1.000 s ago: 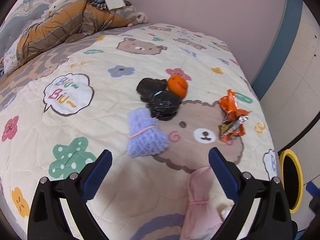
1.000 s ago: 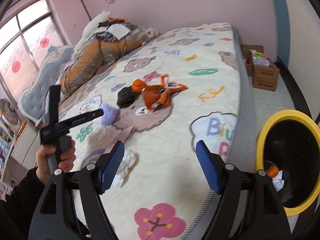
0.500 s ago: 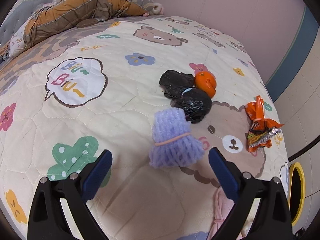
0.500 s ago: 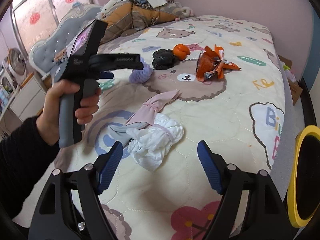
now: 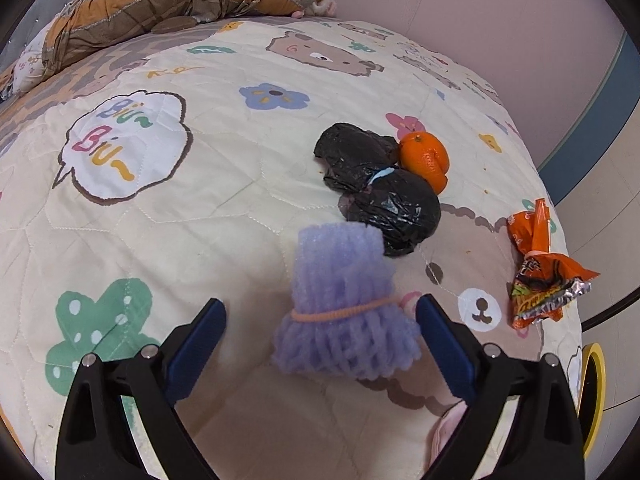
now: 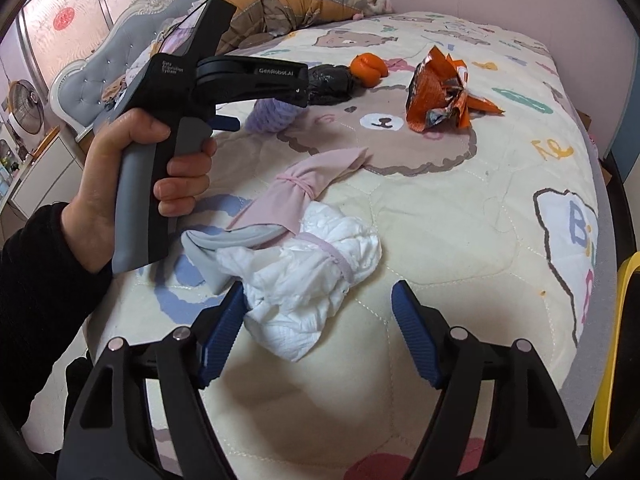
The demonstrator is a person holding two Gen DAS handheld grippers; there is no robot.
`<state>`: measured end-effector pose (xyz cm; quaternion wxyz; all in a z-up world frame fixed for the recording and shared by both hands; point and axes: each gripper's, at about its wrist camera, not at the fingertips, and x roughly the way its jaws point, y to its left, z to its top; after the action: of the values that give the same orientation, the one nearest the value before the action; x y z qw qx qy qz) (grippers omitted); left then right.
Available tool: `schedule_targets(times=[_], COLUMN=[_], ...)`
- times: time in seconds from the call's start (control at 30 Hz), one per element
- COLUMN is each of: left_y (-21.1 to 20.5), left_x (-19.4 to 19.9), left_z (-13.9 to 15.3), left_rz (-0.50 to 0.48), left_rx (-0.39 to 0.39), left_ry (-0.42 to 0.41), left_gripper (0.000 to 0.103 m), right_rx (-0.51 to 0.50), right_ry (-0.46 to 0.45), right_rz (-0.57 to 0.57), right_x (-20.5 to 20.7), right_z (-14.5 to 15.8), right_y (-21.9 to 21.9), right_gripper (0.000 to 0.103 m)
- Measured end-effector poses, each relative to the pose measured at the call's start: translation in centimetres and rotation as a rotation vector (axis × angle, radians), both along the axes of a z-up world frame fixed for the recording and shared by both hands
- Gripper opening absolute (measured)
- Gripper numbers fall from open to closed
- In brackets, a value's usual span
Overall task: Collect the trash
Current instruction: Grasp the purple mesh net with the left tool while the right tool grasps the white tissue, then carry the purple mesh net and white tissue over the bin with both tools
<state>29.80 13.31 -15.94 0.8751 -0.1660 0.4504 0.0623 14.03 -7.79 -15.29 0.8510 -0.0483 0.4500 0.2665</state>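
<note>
On the bed (image 5: 224, 208), open left gripper (image 5: 320, 332) around purple foam net (image 5: 344, 304), right gripper (image 6: 316, 320) closing beside white wad (image 6: 304, 276).

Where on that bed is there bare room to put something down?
Bare quilt lies left of the purple foam net, around the speech-bubble print, and right of the white wad toward the bed's edge. Crowded: black bags, orange, orange wrapper.
</note>
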Motion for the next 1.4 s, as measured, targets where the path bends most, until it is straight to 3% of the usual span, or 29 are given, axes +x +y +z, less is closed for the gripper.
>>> schedule_targets(times=[0.1, 0.23, 0.3, 0.33, 0.67, 1.03, 1.4], left_y=[-0.7, -0.9, -1.0, -1.1, -1.2, -2.1, -4.1], left_x=[0.3, 0.2, 0.0, -0.1, -1.7, -6.9, -12.1], left_z=[-0.4, -0.3, -0.2, -0.2, 1.0, 3.2, 5.1], left_rz=[0.002, -0.006, -0.004, -0.003, -0.009, -0.044, -0.103], left_rx=[0.048, 0.048, 0.057, 0.059, 0.063, 0.028, 0.050], left_ry=[0.007, -0.006, -0.012, -0.014, -0.039, -0.097, -0.124], left_gripper=[0.075, 0.059, 0.054, 0.052, 0.049, 0.049, 0.049], right_rx=[0.006, 0.021, 0.030, 0.035, 0.075, 0.133, 0.170], right_ry=[-0.015, -0.014, -0.008, -0.006, -0.044, -0.094, -0.149], right_rz=[0.000, 0.016, 0.018, 0.019, -0.004, -0.030, -0.076], right_x=[0.0, 0.0, -0.1, -0.2, -0.9, -1.9, -2.9], right_z=[-0.4, -0.8, -1.0, -0.9, 0.3, 2.4, 5.8], right_y=[0.0, -0.1, -0.2, -0.3, -1.8, -3.7, -6.3], right_gripper=[0.054, 0.045, 0.033, 0.033, 0.019, 0.018, 0.018])
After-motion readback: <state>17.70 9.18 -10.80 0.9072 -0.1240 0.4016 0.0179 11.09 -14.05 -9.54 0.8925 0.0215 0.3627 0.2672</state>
